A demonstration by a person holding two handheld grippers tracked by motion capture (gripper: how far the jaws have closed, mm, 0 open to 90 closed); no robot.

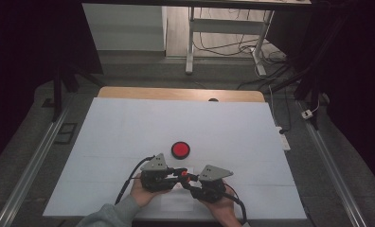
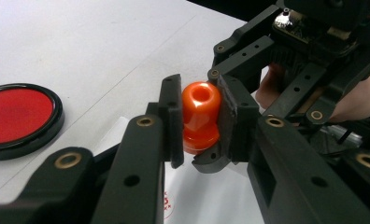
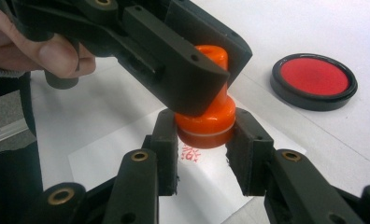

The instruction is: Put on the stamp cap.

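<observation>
I am holding a small glossy orange plastic stamp (image 2: pixel 200 116), knob-shaped at the top and wider at the base, between two black hand-held grippers near my edge of the white-covered table (image 1: pixel 129 127). My left gripper (image 2: pixel 199 121) is clamped on the stamp's rounded top, one pad against each side of the knob, so the stamp stays upright with its printing face pointing down. My right gripper (image 3: pixel 204 140) comes in from the opposite side and has its jaws closed around the stamp's wider base, just above the white band at its lower edge. Holding it at two heights like this seems meant to keep it from tipping or twisting as it is pressed or lifted.

Under the stamp lies a white sheet of paper (image 3: pixel 127 158), flat on the table. A red printed mark (image 3: pixel 191 154) is on the paper just beside the base of the stamp. I cannot tell whether the stamp is touching the paper or sits slightly above it.

A round black-rimmed red ink pad (image 1: pixel 180 150), lid off, rests on the table a little farther from me than the grippers, apart from the paper, near enough to re-ink the stamp without a long reach.

Seen from above, both my hands are close together, the grippers pointing toward each other.
</observation>
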